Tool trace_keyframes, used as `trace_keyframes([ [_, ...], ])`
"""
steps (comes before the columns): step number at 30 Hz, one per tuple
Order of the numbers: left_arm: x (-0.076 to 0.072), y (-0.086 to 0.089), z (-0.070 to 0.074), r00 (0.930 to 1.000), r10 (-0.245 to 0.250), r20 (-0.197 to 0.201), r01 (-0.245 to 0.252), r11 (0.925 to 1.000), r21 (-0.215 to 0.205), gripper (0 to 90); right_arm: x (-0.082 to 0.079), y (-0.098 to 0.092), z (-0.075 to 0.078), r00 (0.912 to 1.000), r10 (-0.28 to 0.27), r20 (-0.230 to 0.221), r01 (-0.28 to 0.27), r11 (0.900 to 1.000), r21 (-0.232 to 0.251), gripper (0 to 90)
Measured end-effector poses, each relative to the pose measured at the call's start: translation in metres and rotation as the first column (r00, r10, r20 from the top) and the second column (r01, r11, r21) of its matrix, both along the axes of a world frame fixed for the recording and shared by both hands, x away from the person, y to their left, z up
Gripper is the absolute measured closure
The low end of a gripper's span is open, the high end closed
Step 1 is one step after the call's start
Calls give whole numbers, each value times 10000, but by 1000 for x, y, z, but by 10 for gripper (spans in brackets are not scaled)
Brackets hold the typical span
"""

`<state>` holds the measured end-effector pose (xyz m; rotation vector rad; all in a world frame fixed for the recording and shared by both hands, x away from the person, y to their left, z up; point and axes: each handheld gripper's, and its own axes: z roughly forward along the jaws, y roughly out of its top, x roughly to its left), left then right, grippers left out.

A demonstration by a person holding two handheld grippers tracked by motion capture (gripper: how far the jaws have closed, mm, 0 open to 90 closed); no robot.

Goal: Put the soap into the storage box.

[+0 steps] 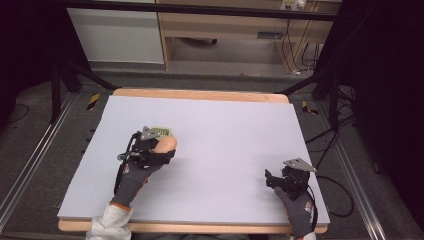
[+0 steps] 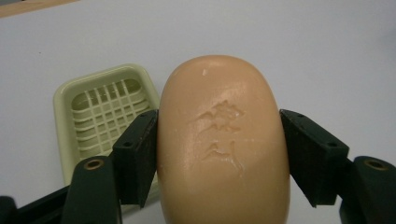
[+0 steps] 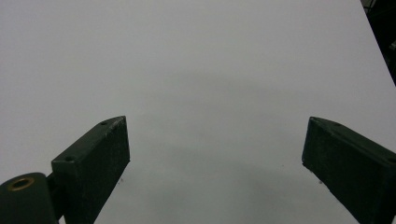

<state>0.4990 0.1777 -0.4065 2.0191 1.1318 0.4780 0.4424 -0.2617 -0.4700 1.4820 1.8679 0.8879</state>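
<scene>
A peach-coloured bar of soap (image 2: 223, 144) with an embossed mark sits between the jaws of my left gripper (image 2: 219, 140), which is shut on it. In the high view that gripper (image 1: 165, 147) holds the soap (image 1: 166, 144) left of the table's middle. Just beyond it lies a pale green soap dish (image 2: 100, 114) with a slotted grid floor, partly hidden by the left jaw; the dish (image 1: 162, 131) peeks out past the gripper. My right gripper (image 3: 215, 149) is open over bare white surface, near the front right (image 1: 272, 179).
A white sheet (image 1: 225, 130) covers the wooden table (image 1: 200, 95). Black stand legs and cables lie on the floor to both sides, and a wooden desk stands behind the table.
</scene>
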Motion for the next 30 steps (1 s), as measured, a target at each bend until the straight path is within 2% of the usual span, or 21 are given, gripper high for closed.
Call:
trace_keyframes([
  [9,16,11,-1,9985,545,-36,-546,9985,-57,313,1,1,-1,10000,21,-7,-21,10000,-44,79],
  [14,21,13,1,9978,669,1,-669,9976,-156,313,1,2,-1,10000,15,-54,-15,10000,-25,78],
  [19,31,14,-3,9967,812,-57,-811,9967,25,313,1,2,-1,10000,39,-60,-39,10000,-27,78],
  [30,48,17,-11,9931,1156,-189,-1155,9933,89,313,2,3,-1,10000,49,-85,-48,10000,28,78],
])
